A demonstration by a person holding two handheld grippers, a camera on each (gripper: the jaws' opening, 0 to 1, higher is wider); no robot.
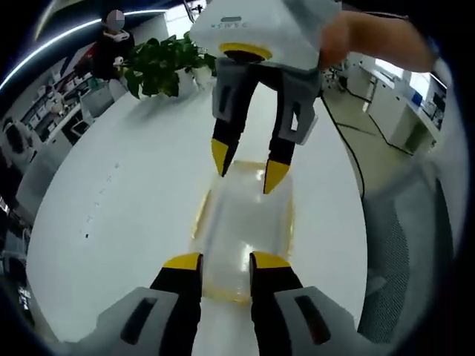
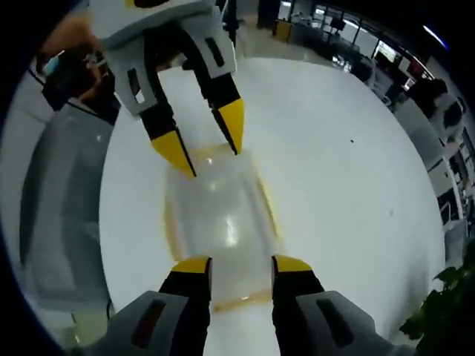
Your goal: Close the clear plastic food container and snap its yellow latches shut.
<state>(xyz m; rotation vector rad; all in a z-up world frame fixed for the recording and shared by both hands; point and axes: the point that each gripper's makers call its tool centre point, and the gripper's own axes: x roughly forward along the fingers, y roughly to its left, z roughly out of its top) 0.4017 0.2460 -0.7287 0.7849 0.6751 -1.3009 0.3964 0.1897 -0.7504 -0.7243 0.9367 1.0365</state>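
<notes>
Grippers facing, left gripper (image 1: pixel 225 261) and right gripper (image 2: pixel 239 265) over container (image 1: pixel 245 222) ends

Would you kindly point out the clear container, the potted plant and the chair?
clear container (image 2: pixel 223 215): right gripper view, middle of its lid.
potted plant (image 1: pixel 159 63): left gripper view, its leaves.
chair (image 1: pixel 404 252): left gripper view, mesh back.

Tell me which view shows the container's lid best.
The right gripper view: the lid lies nearly whole between both claws, its yellow edging plain along both sides. The left gripper view shows the lid narrower and paler, with its far end under the right claw.
</notes>
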